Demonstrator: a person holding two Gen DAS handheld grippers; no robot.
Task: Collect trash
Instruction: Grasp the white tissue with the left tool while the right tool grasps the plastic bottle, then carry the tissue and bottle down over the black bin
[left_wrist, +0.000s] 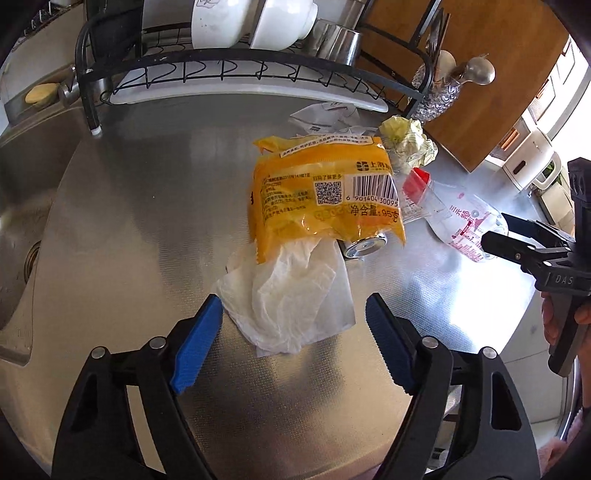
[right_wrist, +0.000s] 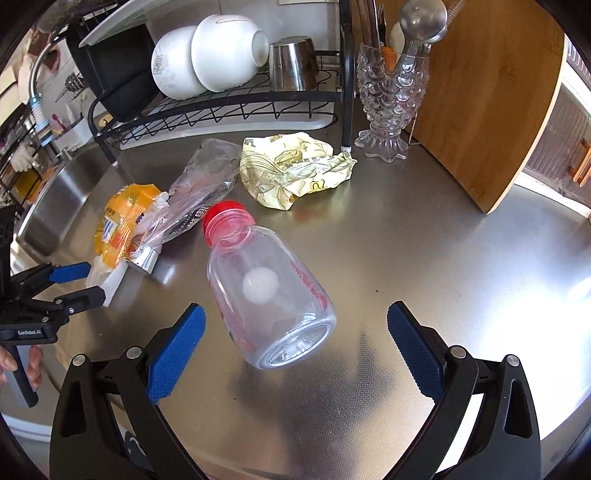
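Your left hand-held gripper (left_wrist: 293, 325) stood apart around the near edge of the white tissue (left_wrist: 291, 295), which lay on the steel desk (left_wrist: 129, 221) under the yellow wrapper (left_wrist: 325, 195), perhaps touching one pad. Your right hand-held gripper (right_wrist: 295, 347) gaped wide beside the clear bottle (right_wrist: 269, 291), gripping nothing.

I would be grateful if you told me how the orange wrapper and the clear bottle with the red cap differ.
The orange wrapper is a flat, opaque, printed film bag; the clear bottle is rigid, rounded and see-through. The wrapper rests partly on a white tissue, while the bottle lies on its side alone. Both lie on the steel counter.
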